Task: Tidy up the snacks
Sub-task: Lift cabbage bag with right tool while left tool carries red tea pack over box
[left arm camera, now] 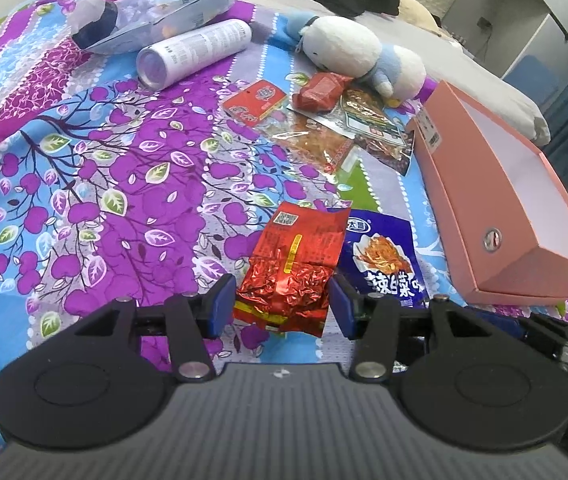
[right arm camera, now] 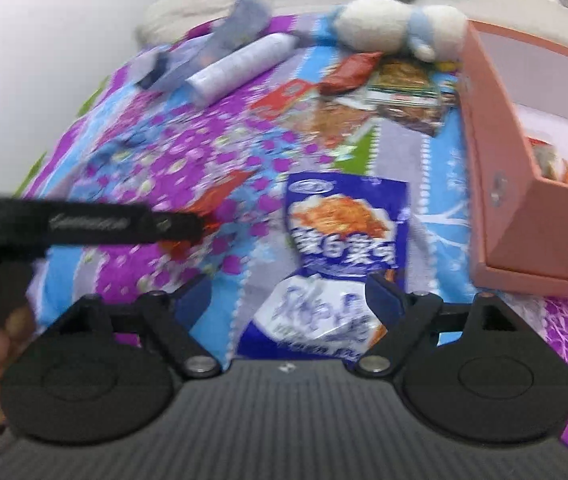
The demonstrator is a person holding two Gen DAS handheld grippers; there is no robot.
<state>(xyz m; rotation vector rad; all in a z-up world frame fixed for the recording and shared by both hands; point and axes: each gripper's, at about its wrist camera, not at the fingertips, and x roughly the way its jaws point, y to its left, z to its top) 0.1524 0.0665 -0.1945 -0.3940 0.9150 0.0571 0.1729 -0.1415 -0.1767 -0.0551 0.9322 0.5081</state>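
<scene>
- Red foil packet (left arm camera: 287,276): crinkled, shiny metallic film.
- Blue snack bag (left arm camera: 383,256): glossy plastic.
- Pink box (left arm camera: 479,184): matt card, with a small metal eyelet.
- Bedspread (left arm camera: 124,184): printed woven cloth.
- Plush toy (left arm camera: 363,54): soft, fuzzy fabric.

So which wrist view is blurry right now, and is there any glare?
Left wrist view: sharp, with glare on the red foil packet between the left gripper's pads. Right wrist view: motion-smeared all over; the blue packet is only just readable, the pink box soft; fisheye bending at both views' edges.
</scene>
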